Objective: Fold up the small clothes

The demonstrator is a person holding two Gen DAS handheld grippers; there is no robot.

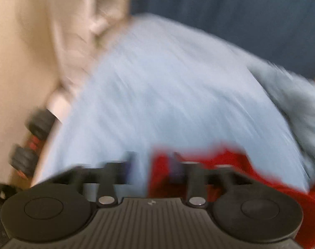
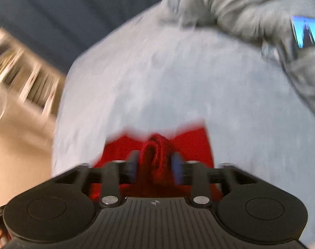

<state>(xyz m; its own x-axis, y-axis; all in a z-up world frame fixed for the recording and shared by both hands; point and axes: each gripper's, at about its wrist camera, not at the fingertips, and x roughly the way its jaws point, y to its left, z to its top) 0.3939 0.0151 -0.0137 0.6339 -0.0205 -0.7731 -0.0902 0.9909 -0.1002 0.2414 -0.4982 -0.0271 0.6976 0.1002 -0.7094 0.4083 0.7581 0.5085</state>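
Left gripper (image 1: 153, 166): fingers spread wide, nothing pinched; its right finger overlaps the red garment (image 1: 230, 166).
Right gripper (image 2: 155, 166): fingers parted, a bunched fold of the red garment (image 2: 155, 153) between them (both views heavily blurred), pads apparently not pressing.
Surface: pale blue sheet (image 2: 167, 78) beneath the garment.
Beyond: grey blanket (image 2: 250, 6).

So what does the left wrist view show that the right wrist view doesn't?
Only the left wrist view: black dumbbells at the bed's edge and a pale wall. Only the right: a bunched red knit fold standing between the right gripper fingers, a lit screen, a grey blanket. Both share the light blue sheet and red garment; the left gripper is open.
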